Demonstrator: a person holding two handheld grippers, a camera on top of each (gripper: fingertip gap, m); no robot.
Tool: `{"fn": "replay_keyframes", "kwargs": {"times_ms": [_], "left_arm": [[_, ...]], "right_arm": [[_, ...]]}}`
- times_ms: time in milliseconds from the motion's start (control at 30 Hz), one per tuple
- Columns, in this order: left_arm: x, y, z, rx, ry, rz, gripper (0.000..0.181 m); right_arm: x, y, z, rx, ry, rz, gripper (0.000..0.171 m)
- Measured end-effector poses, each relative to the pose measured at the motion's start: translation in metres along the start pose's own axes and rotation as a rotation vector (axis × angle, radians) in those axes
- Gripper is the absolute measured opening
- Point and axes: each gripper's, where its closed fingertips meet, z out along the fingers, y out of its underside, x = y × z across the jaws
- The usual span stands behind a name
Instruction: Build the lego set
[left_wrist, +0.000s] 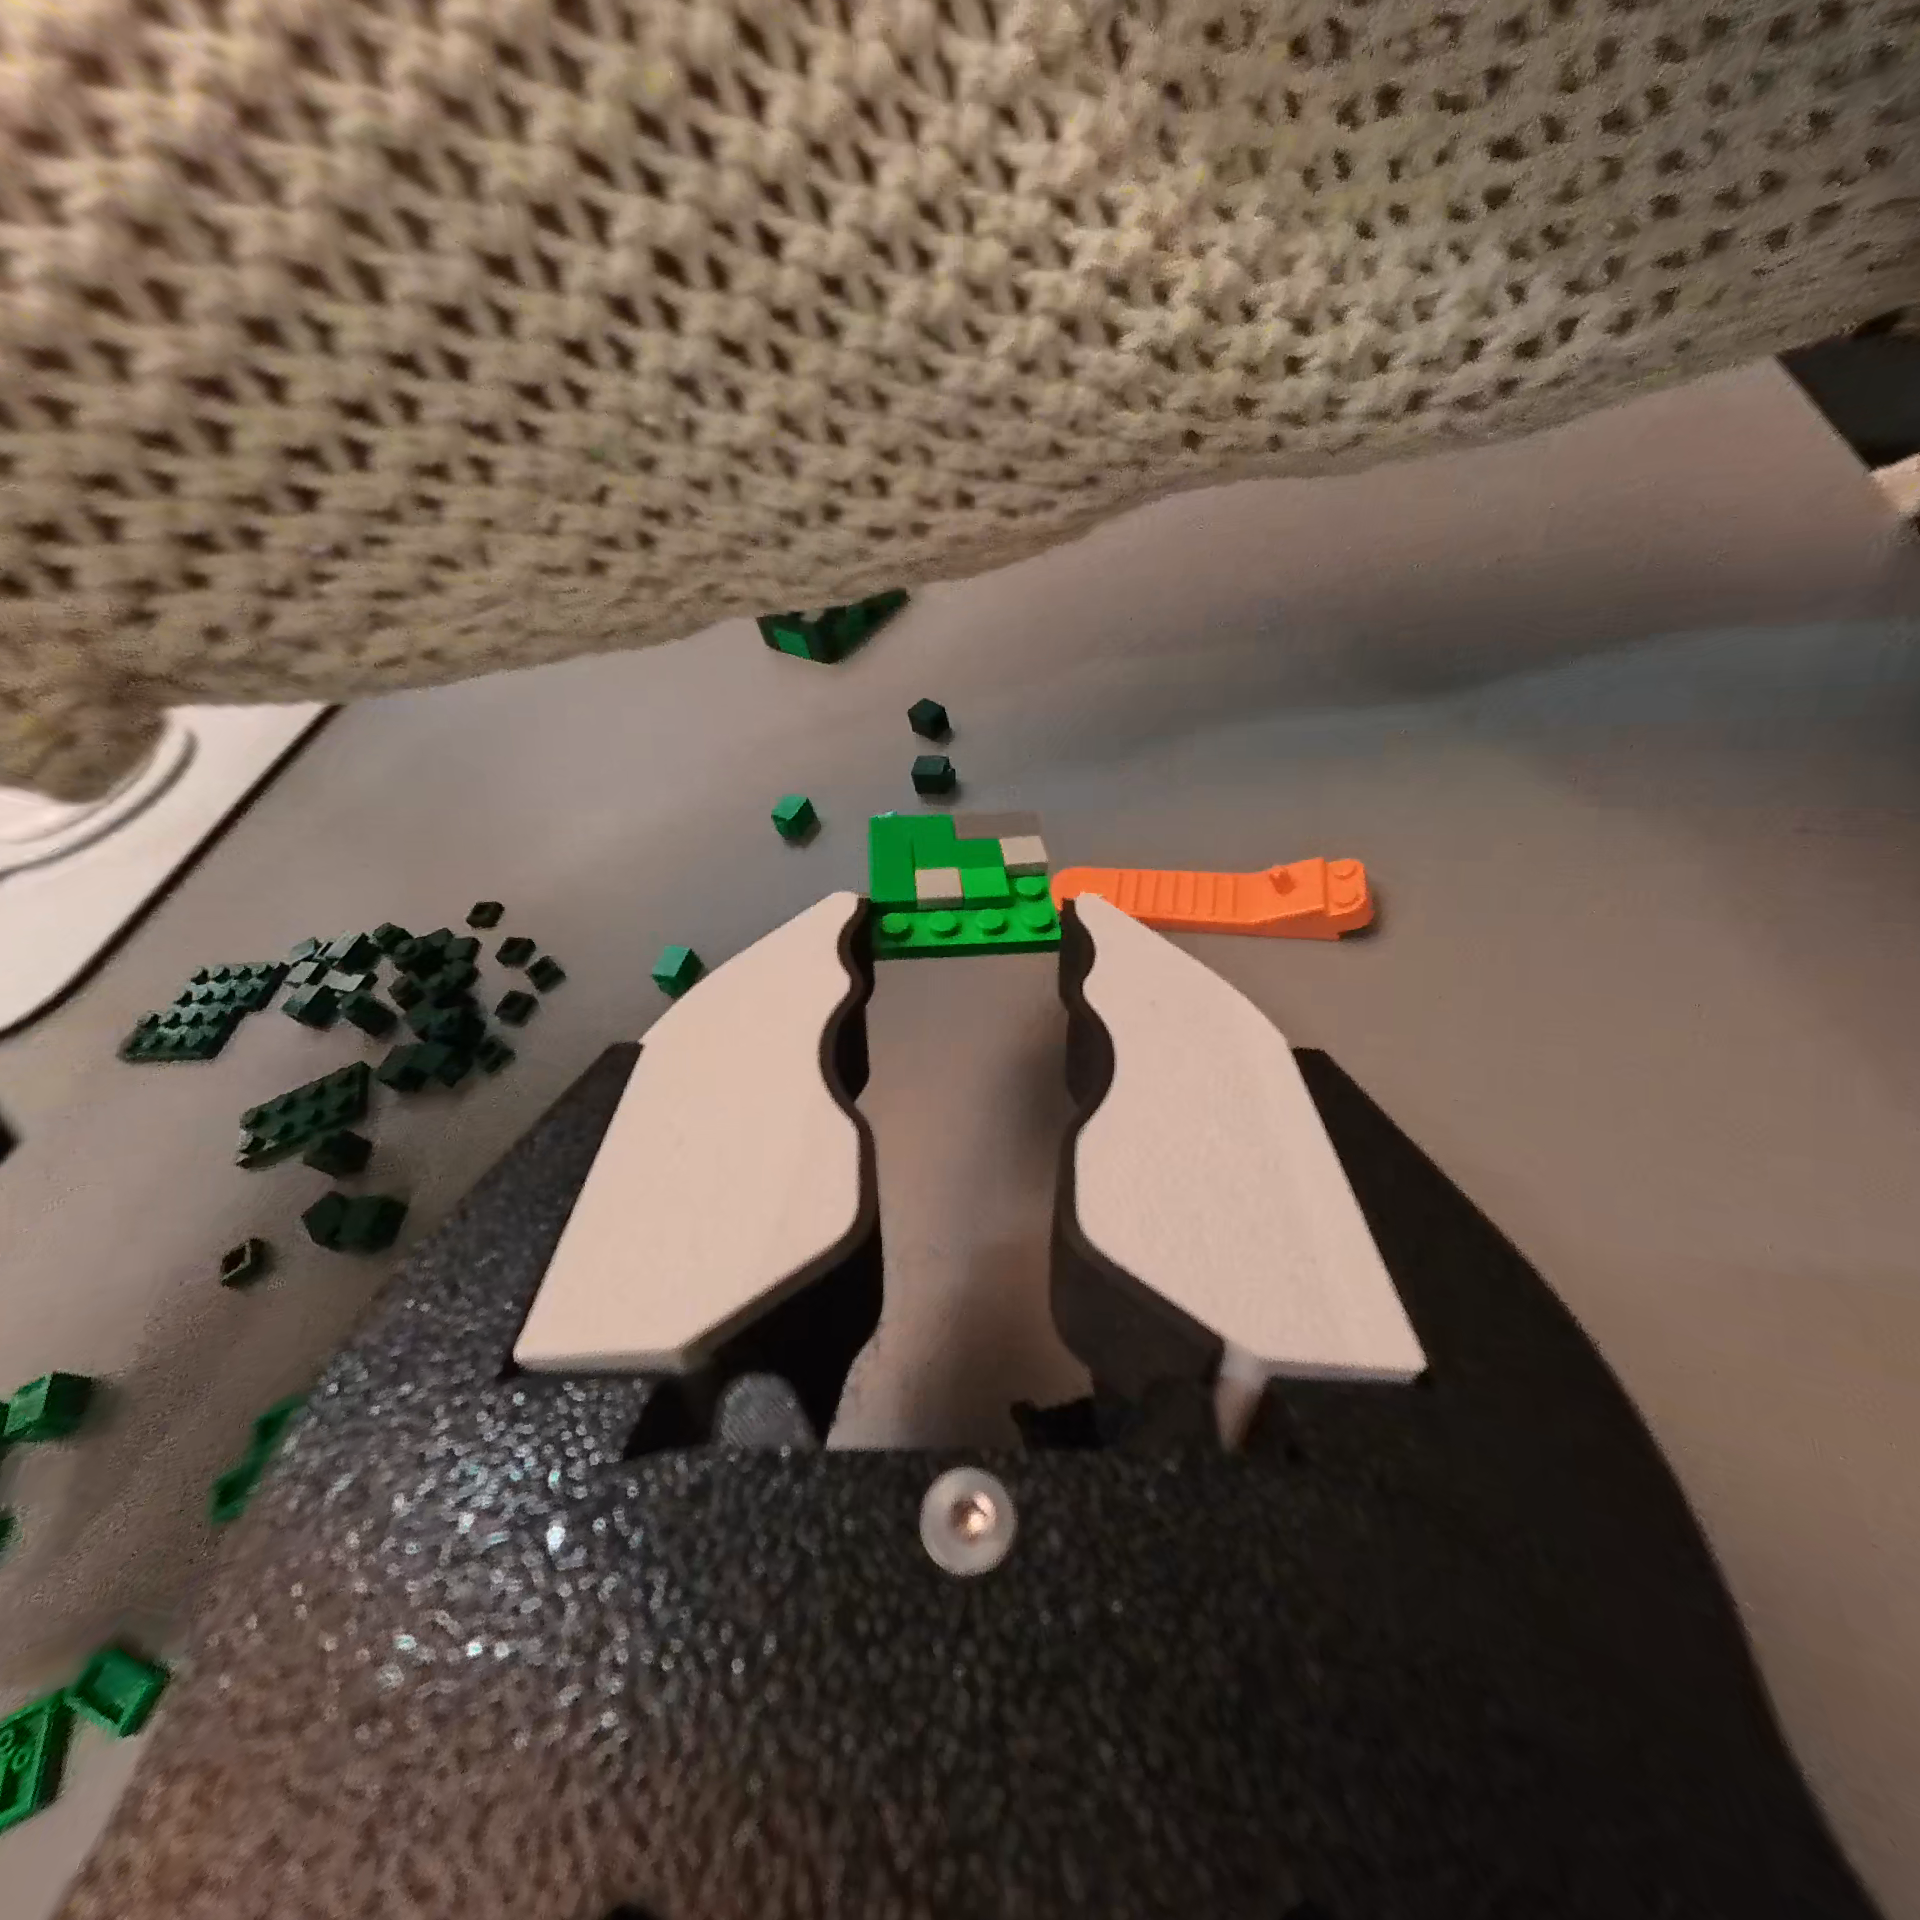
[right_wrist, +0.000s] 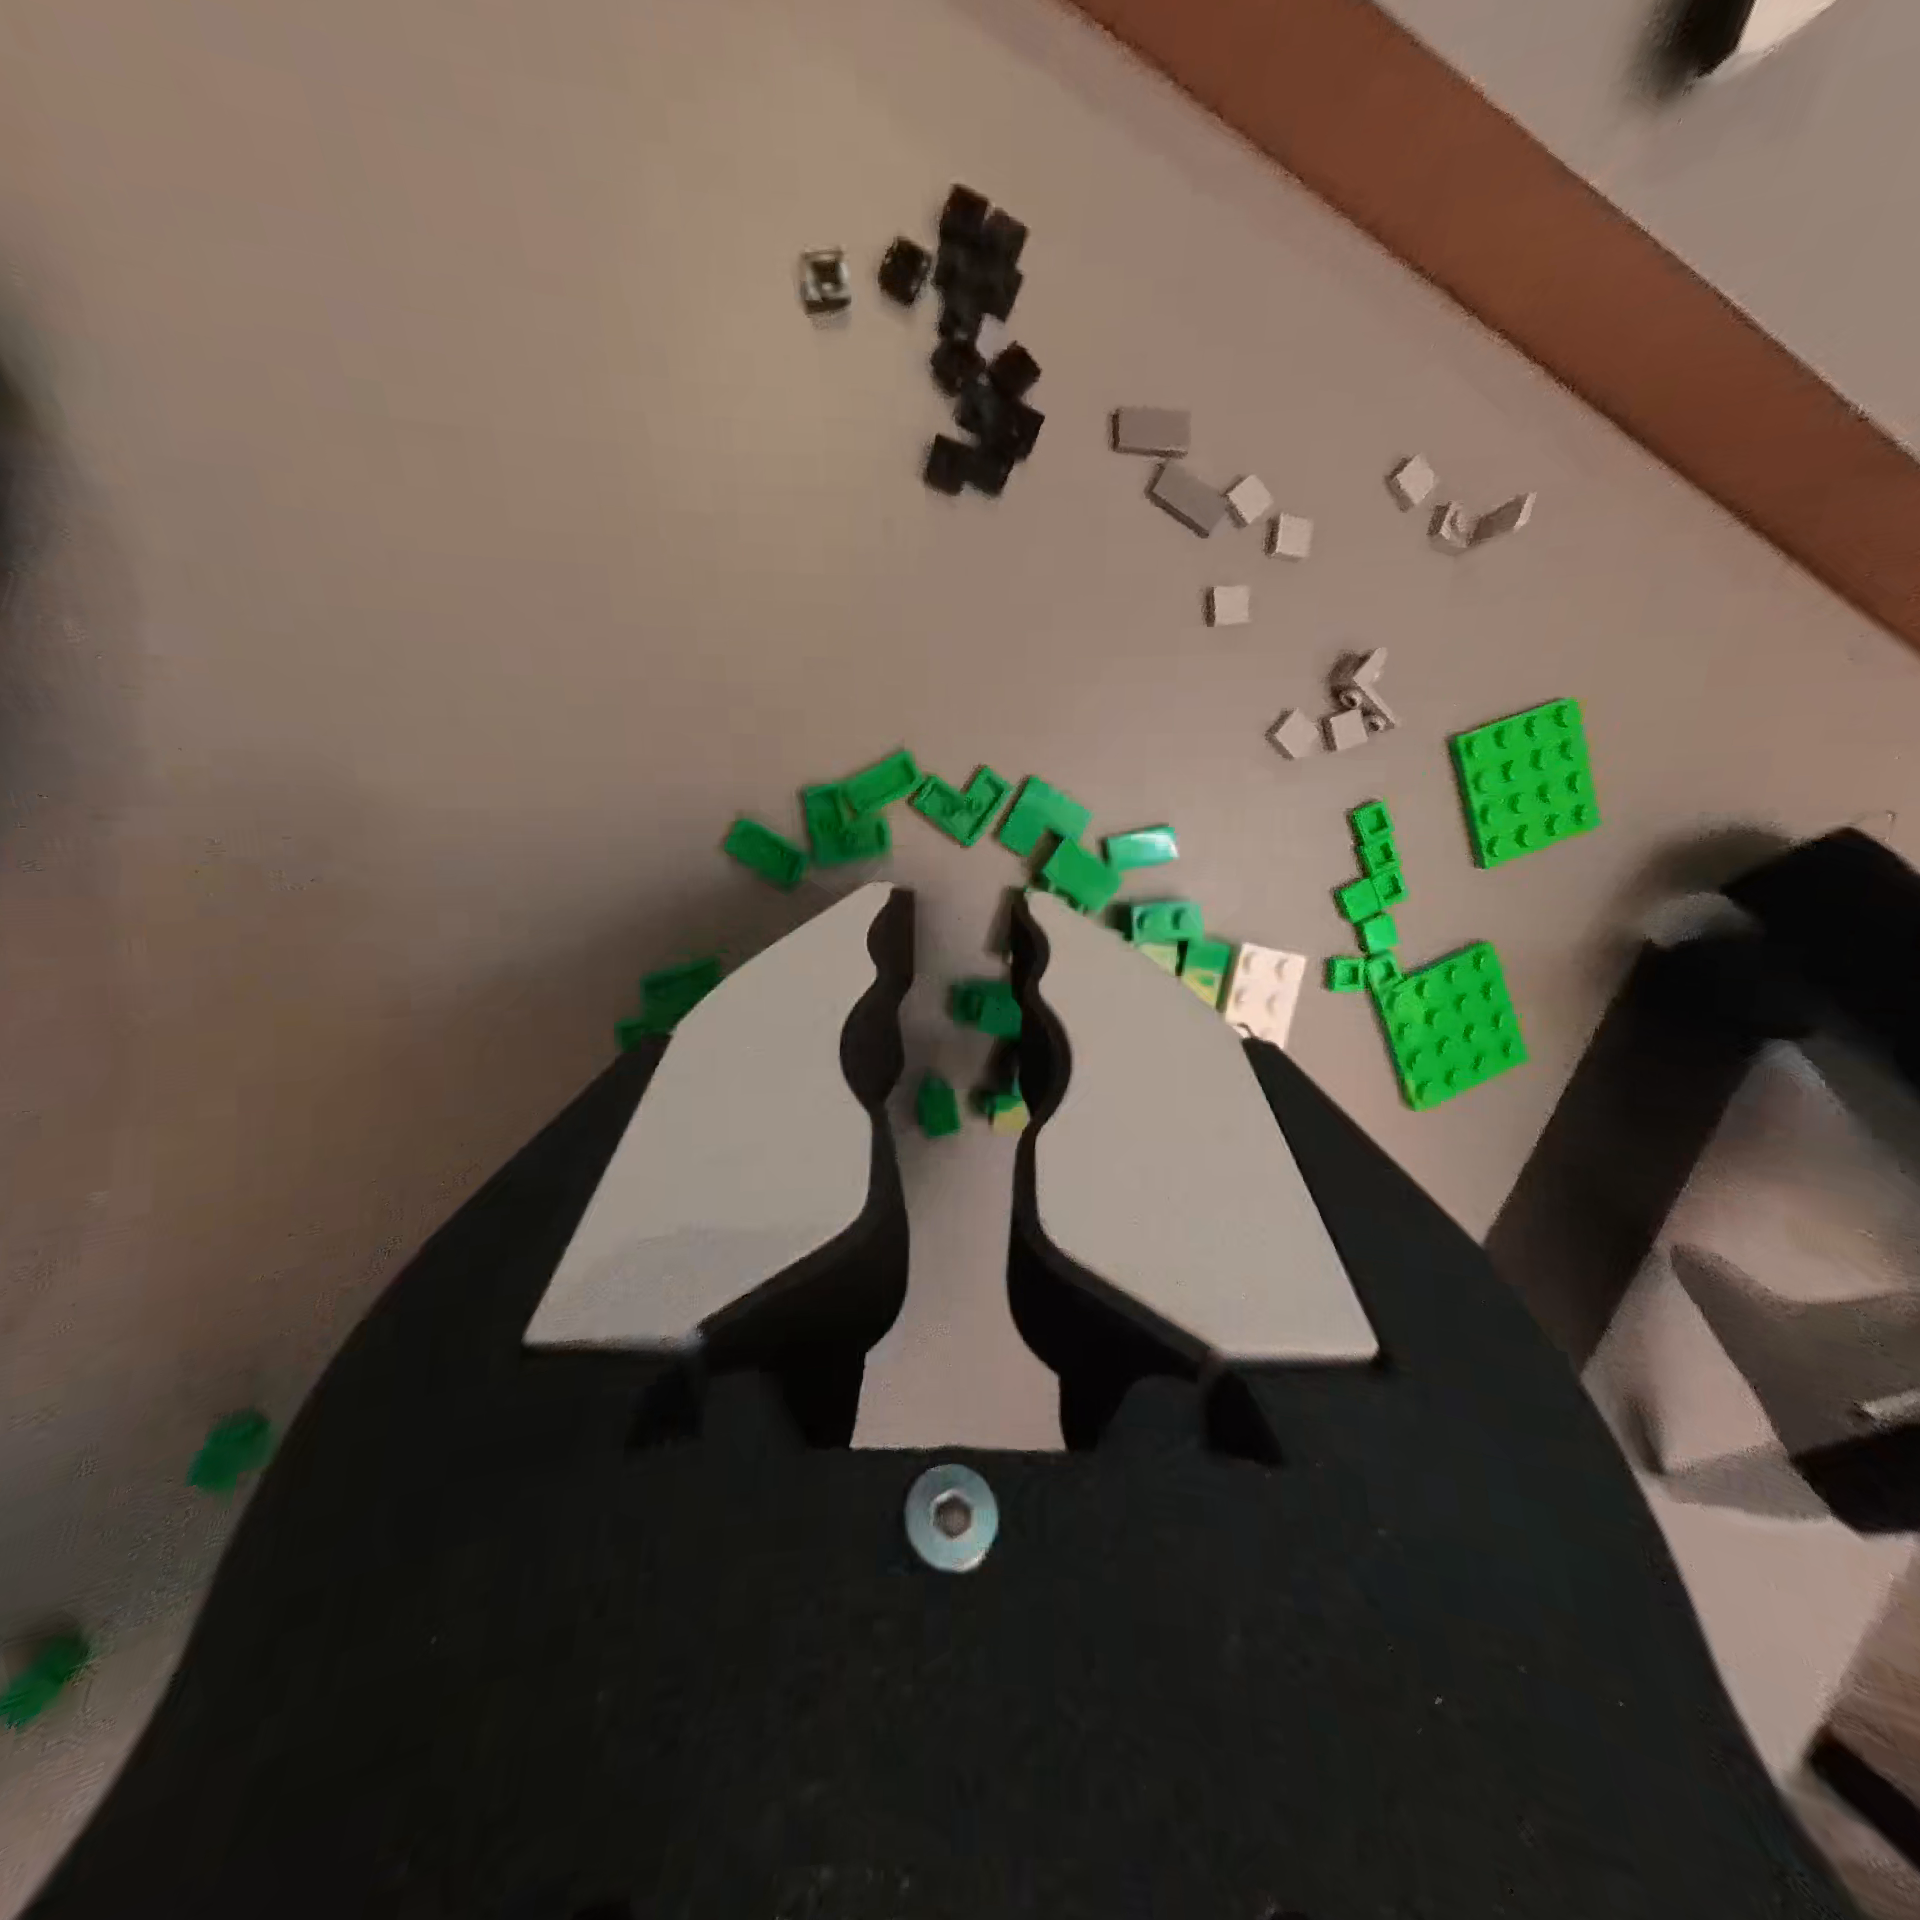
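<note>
In the left wrist view, a small bright green plate build (left_wrist: 966, 868) with grey tiles on top lies on the grey table. My left gripper (left_wrist: 966, 916) has its fingertips pressed on either side of the build's near edge. In the right wrist view, my right gripper (right_wrist: 963, 899) hovers over a scatter of bright green small plates and tiles (right_wrist: 956, 810), its jaws a narrow gap apart with table showing between them. Small green bits (right_wrist: 935, 1103) lie below the gap. I see nothing held.
An orange brick separator (left_wrist: 1216, 896) lies right of the build. Dark green pieces (left_wrist: 395, 997) are piled at left, and a knitted sleeve (left_wrist: 727, 312) hangs overhead. Two green square plates (right_wrist: 1525, 781) (right_wrist: 1455, 1023), a white plate (right_wrist: 1265, 987), grey tiles (right_wrist: 1205, 499) and black pieces (right_wrist: 977, 343) lie beyond. A brown table edge (right_wrist: 1558, 260) runs at top right. Tip to tip, the grippers are about 25 cm apart.
</note>
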Motion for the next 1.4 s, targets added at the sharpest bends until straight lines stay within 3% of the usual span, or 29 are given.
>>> {"fn": "replay_keyframes", "kwargs": {"times_ms": [67,200,400,533,667,1133,1400], "left_arm": [[0.0,-0.001,0.0,0.004,0.002,-0.006,0.034],[-0.001,-0.001,-0.001,0.011,0.004,-0.015,0.034],[0.0,-0.002,-0.001,0.013,0.007,-0.016,0.034],[0.001,-0.001,-0.001,0.008,0.01,-0.011,0.034],[0.002,0.0,0.0,-0.001,0.013,-0.002,0.034],[0.005,0.002,0.002,-0.023,0.023,0.02,0.034],[0.005,0.003,0.002,-0.024,0.022,0.022,0.034]], "right_arm": [[0.005,-0.01,0.009,-0.01,-0.065,0.09,0.016],[0.04,-0.007,0.023,-0.097,0.032,0.299,0.0],[0.045,-0.019,0.025,-0.101,-0.16,0.708,0.007],[0.031,-0.017,0.026,-0.221,-0.178,0.567,0.004],[0.022,-0.014,0.03,-0.305,-0.215,0.639,0.006],[0.026,-0.005,0.034,-0.339,-0.226,0.723,0.016],[0.024,0.002,0.032,-0.384,-0.152,0.545,0.008]]}}
